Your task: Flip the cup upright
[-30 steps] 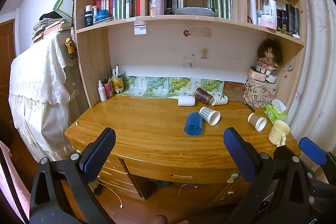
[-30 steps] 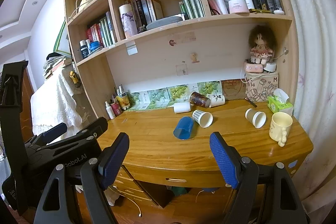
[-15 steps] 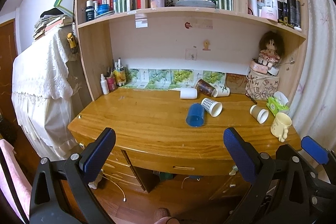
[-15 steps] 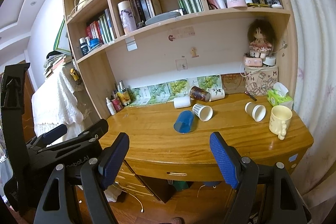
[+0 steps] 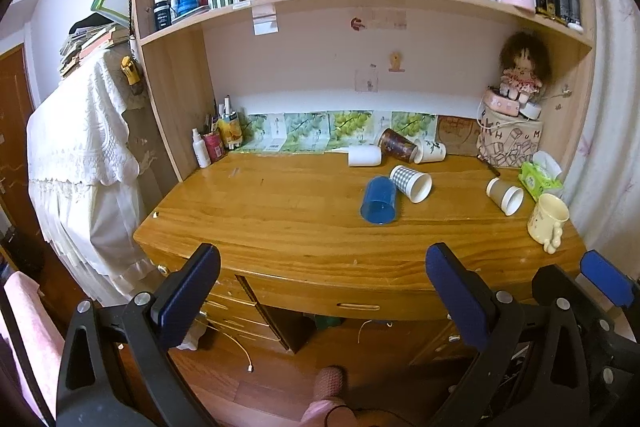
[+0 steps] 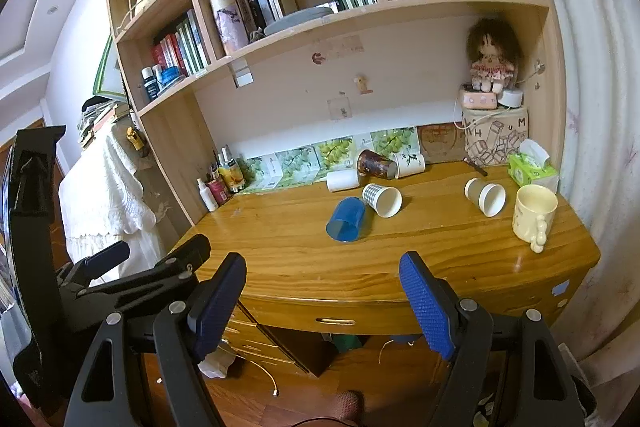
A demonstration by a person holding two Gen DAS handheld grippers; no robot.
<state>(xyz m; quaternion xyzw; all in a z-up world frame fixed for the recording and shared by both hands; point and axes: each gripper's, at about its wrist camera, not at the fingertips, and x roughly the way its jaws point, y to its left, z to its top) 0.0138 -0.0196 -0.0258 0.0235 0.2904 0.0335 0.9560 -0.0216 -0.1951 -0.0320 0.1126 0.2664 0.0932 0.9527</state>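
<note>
Blue cup [image 5: 378, 201], frame centre on desk [image 5: 256, 223]: lying sideways, touching checked cup [image 5: 411, 183]. Left gripper [image 5: 322, 291], right gripper [image 6: 322, 301]: wide open, empty, short of desk. Risk: cup rolling away; neighbour knocked on approach.

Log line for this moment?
left tongs: open, empty | right tongs: open, empty | blue plastic cup: on side | phase: approach

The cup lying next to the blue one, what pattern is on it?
The paper cup has a dark-and-white checked pattern outside, plain white inside; clearest in the right wrist view.
</note>
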